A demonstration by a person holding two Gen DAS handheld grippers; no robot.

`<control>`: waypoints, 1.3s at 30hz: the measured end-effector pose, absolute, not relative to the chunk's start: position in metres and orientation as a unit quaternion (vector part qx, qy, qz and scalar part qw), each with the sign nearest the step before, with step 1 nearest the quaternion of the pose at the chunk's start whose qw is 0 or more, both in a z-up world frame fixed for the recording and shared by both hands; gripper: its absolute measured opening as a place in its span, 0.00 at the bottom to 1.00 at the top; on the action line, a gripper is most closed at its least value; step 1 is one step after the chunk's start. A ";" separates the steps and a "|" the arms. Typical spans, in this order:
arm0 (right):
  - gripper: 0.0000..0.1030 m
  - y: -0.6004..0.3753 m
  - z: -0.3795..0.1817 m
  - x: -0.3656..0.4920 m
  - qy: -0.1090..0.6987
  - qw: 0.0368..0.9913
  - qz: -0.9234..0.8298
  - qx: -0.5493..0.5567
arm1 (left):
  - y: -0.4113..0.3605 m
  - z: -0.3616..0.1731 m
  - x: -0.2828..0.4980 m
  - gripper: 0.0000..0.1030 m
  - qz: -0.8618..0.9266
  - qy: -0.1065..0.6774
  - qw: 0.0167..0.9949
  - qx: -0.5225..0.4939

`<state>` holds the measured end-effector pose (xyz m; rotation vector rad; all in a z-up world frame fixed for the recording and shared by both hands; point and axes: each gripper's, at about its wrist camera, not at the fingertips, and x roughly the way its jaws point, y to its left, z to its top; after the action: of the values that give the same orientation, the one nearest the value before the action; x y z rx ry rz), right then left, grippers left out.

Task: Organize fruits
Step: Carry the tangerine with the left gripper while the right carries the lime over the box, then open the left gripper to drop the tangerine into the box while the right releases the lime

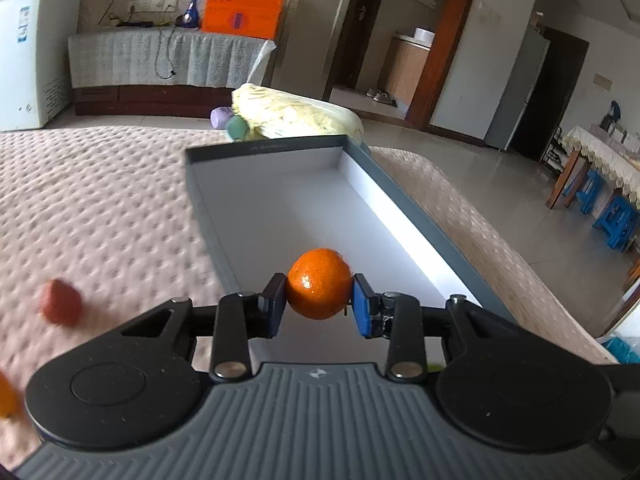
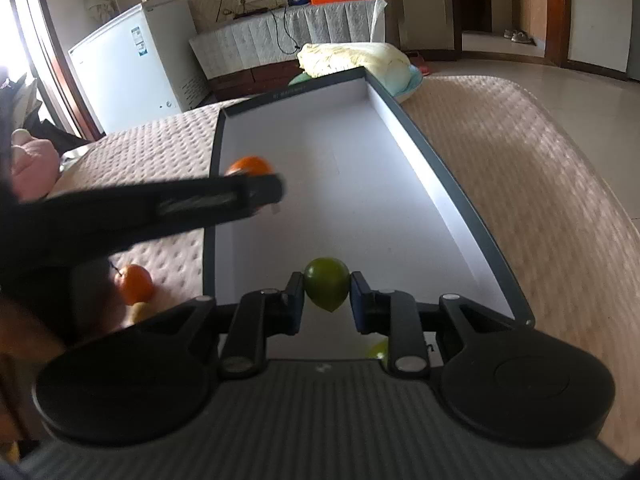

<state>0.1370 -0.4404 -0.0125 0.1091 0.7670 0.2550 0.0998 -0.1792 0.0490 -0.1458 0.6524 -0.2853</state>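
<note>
A cabbage (image 1: 294,114) lies beyond the quilted cover (image 1: 100,208). An orange box (image 1: 244,2) and a blue bottle (image 1: 193,6) stand on the far cabinet (image 1: 160,64).

Nothing prints legibly; the orange box (image 1: 244,2) bears blurred marks; the white freezer (image 2: 132,68) carries an unreadable label; the tray's rim (image 2: 288,91) shows illegible lettering.

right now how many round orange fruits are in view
2: one round orange fruit clamped in the left gripper over the grey cardboard box, another on the quilted beige cover left of the box. More may hide behind the grippers.
</note>
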 end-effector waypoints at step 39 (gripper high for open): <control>0.31 -0.448 -0.014 0.171 0.346 0.931 0.054 0.099 | -0.073 0.088 -0.007 0.47 -0.099 0.282 0.949 -0.099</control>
<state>0.1715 -0.4483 -0.0142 0.2022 0.7087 0.1114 -0.0069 -0.0727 0.0884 -0.2009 0.5745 -0.2008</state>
